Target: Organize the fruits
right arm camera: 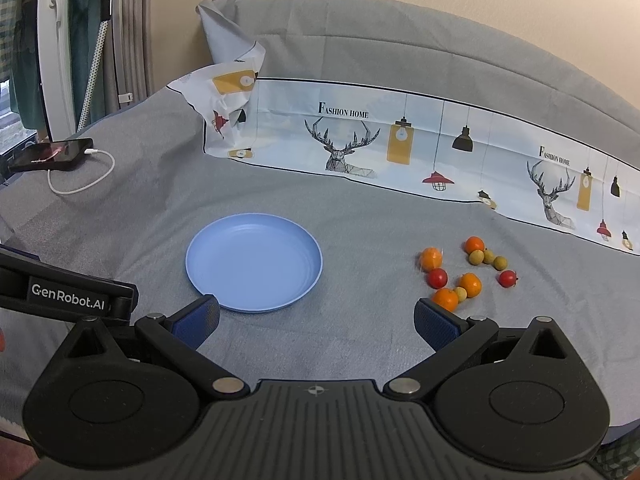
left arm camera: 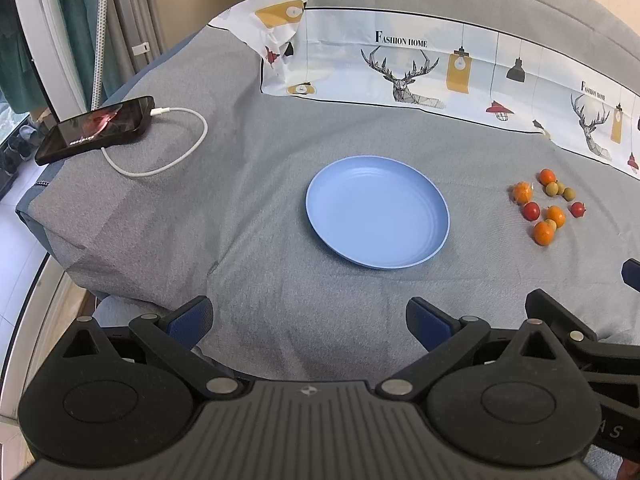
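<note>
Fruits [right arm camera: 466, 272]: loose cluster on the bed [right arm camera: 360, 220], right of the empty plate [right arm camera: 254, 262].
Left gripper [left arm camera: 308, 326], right gripper [right arm camera: 316, 322]: jaws apart, holding nothing.
Risks: round fruit rolling on soft cover when nudged; small ones slipping from grip.

At the far right of your left wrist view, the printed cloth [left arm camera: 440, 72] is cut off by the edge. Your phone [right arm camera: 52, 155] at the left of the right wrist view shows a picture too small to make out. One orange [right arm camera: 431, 259] looks blurry.
</note>
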`<control>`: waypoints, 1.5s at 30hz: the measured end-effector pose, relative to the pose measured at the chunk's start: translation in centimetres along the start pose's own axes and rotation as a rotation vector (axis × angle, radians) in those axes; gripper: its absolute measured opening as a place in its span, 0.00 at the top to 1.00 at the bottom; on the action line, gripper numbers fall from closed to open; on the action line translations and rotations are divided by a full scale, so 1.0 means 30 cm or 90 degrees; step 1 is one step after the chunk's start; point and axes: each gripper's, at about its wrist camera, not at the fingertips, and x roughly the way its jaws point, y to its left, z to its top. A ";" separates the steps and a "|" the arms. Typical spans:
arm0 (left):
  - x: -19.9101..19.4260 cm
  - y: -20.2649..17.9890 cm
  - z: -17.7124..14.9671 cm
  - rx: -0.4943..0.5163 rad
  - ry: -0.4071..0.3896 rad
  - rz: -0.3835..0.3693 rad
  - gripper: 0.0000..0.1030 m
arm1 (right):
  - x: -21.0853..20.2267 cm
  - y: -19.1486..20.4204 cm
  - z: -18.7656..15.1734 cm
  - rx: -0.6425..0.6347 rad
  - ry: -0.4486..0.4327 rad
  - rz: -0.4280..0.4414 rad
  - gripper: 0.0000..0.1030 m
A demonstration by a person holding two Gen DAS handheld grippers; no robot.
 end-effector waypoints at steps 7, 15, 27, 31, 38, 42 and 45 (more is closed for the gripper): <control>0.005 0.003 -0.003 -0.002 -0.002 -0.003 0.00 | 0.007 0.004 -0.002 0.000 0.002 0.001 0.00; 0.019 0.007 -0.011 -0.004 -0.006 -0.003 0.00 | 0.014 0.007 -0.004 0.000 0.004 0.002 0.00; 0.031 -0.037 0.032 -0.012 -0.014 -0.072 0.00 | 0.032 -0.026 -0.012 0.025 0.009 0.003 0.00; 0.048 -0.116 0.068 0.046 -0.031 -0.077 0.00 | 0.057 -0.106 -0.011 0.059 -0.006 -0.040 0.00; 0.125 -0.365 0.161 0.148 0.025 -0.101 0.00 | 0.217 -0.399 -0.047 0.190 0.030 -0.142 0.00; 0.234 -0.522 0.225 0.206 0.071 -0.128 0.00 | 0.335 -0.567 -0.071 0.247 0.036 -0.196 0.00; 0.359 -0.641 0.280 0.226 0.126 -0.150 0.00 | 0.455 -0.695 -0.075 0.271 0.035 -0.237 0.00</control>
